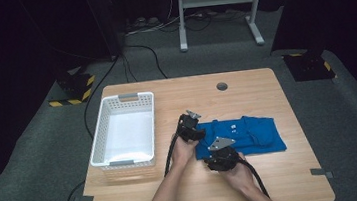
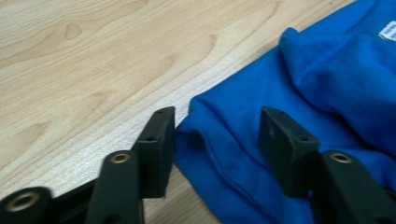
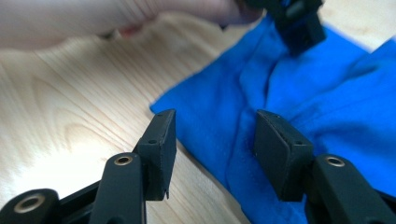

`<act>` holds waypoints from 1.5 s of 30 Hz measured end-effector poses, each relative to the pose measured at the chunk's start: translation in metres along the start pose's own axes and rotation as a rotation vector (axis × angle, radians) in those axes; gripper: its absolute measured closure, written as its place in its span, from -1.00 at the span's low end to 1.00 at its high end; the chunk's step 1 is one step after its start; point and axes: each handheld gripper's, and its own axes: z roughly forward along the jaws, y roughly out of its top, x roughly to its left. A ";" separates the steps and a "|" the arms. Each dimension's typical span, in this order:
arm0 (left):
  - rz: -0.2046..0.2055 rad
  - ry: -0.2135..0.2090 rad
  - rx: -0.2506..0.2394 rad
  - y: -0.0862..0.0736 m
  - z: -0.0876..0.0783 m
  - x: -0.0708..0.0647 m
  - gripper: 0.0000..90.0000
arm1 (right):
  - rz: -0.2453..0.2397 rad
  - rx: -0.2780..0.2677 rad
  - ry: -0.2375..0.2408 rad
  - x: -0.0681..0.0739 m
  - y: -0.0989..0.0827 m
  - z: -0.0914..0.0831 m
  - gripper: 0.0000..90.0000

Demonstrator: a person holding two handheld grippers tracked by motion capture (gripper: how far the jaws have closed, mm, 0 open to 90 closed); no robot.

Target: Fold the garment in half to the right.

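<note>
1. Hard to make out: in the high view the left gripper [image 1: 189, 125] and right gripper [image 1: 221, 157] hide the near-left part of the blue shirt [image 1: 250, 135], so their jaw tips cannot be read there. In the left gripper view the shirt is cut off at the right and bottom edges; a small white label [image 2: 387, 31] on it is too small to read.
2. The blue shirt lies crumpled flat on the counter [image 1: 245, 88], right of the white basket [image 1: 123, 131] and well apart from it.
3. Left gripper [image 2: 217, 135]: its jaws straddle the shirt's left corner. The left jaw stands on bare wood just at the fabric's edge; the right jaw sits over the cloth. A clear gap shows on both sides of the fold, so the pads do not press it: released, with cloth between the jaws.
4. Right gripper [image 3: 215, 140]: its jaws stand apart over the shirt's near edge, the left jaw above wood beside the corner, the right jaw over a ridge of fabric. Whether that pad touches the cloth I cannot tell; nothing is clamped.
5. In the right gripper view, the other gripper's black tip [image 3: 299, 23] rests on the shirt farther off, with a hand [image 3: 116, 18] across the top.
6. Around: the basket stands left of the shirt; a round hole [image 1: 221, 86] in the counter lies beyond the shirt. Nothing stands between the grippers and the cloth.
</note>
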 end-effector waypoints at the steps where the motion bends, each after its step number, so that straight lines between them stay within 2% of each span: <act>1: 0.003 -0.002 -0.007 -0.001 0.000 -0.001 0.15 | -0.004 -0.001 -0.006 0.001 0.000 0.000 0.09; 5: 0.015 -0.009 -0.011 0.000 0.000 -0.002 0.34 | 0.002 -0.004 -0.011 0.001 0.001 0.001 0.17; 7: 0.023 -0.024 -0.013 0.000 0.000 -0.003 0.41 | 0.001 -0.005 -0.023 0.000 0.001 0.001 0.32; 8: 0.023 -0.037 -0.010 0.000 0.000 -0.003 0.52 | -0.005 -0.003 -0.048 0.000 0.001 0.000 0.49; 13: 0.016 -0.070 -0.007 0.000 0.001 -0.004 0.77 | -0.048 0.004 -0.110 0.004 0.001 0.001 0.82; 15: 0.009 -0.079 -0.001 0.001 0.000 -0.002 0.80 | -0.049 0.000 -0.110 0.004 0.001 0.001 0.88; 17: 0.004 -0.087 0.003 0.002 0.000 -0.001 0.82 | -0.039 -0.002 -0.096 0.002 0.001 0.000 0.90; 22: -0.007 -0.106 -0.003 0.002 -0.002 0.000 0.83 | -0.043 -0.004 -0.095 0.002 0.001 -0.001 0.92; 24: -0.020 -0.120 -0.024 0.003 -0.007 0.002 0.84 | -0.041 -0.015 -0.090 0.003 0.002 -0.005 0.92; 28: -0.021 -0.136 -0.051 0.007 -0.014 0.003 0.84 | -0.038 -0.035 -0.081 0.002 0.003 -0.011 0.92; 30: -0.024 -0.145 -0.064 0.010 -0.017 0.002 0.84 | -0.021 -0.049 -0.070 0.000 0.004 -0.015 0.92; 36: -0.021 -0.168 -0.088 0.014 -0.024 0.000 0.84 | 0.010 -0.070 -0.047 -0.004 0.004 -0.024 0.92; 45: -0.023 -0.182 -0.115 0.021 -0.032 0.001 0.84 | 0.017 -0.099 -0.034 -0.006 0.011 -0.034 0.92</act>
